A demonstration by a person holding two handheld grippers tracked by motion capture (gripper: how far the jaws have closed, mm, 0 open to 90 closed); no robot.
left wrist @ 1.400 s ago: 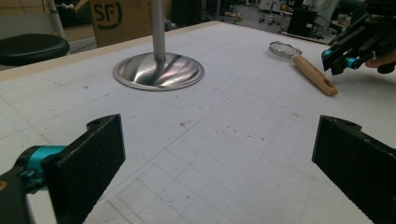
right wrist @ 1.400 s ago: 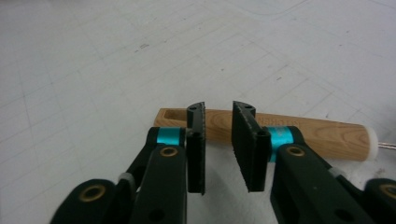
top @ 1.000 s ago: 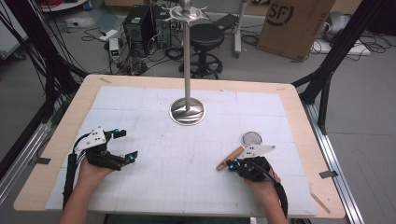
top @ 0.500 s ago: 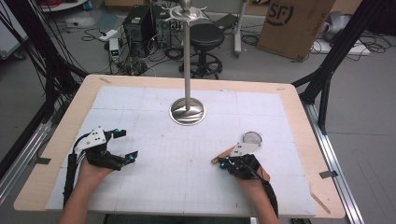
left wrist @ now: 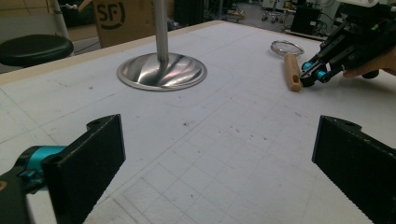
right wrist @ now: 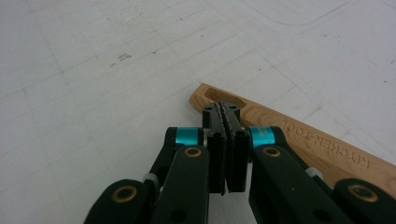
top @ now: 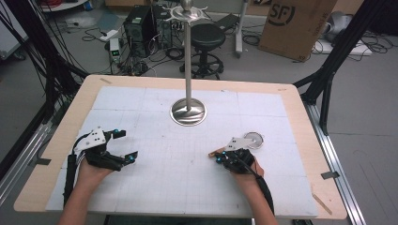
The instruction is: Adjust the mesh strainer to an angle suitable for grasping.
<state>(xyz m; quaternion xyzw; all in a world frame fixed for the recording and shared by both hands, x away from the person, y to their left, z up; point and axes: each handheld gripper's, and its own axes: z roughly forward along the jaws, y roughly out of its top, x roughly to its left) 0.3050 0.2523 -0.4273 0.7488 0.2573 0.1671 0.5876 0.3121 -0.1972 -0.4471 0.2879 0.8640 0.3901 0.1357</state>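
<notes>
Right gripper over strainer's engraved wooden handle.

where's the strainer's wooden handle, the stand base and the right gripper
wooden handle [right wrist: 299, 135]: right gripper view, engraved top face
stand base [left wrist: 161, 72]: left gripper view, shiny dish
right gripper [right wrist: 226, 114]: right gripper view, closed jaw tips

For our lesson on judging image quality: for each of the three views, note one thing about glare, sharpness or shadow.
High view: even light, the stand's base gleams, shadows under both hands are faint. Left gripper view: the base shows bright streaked reflections; the near jaws look soft, and so does the background. Right gripper view: the wooden handle is sharp enough to read its lettering, while the mat farther off blurs.
</notes>
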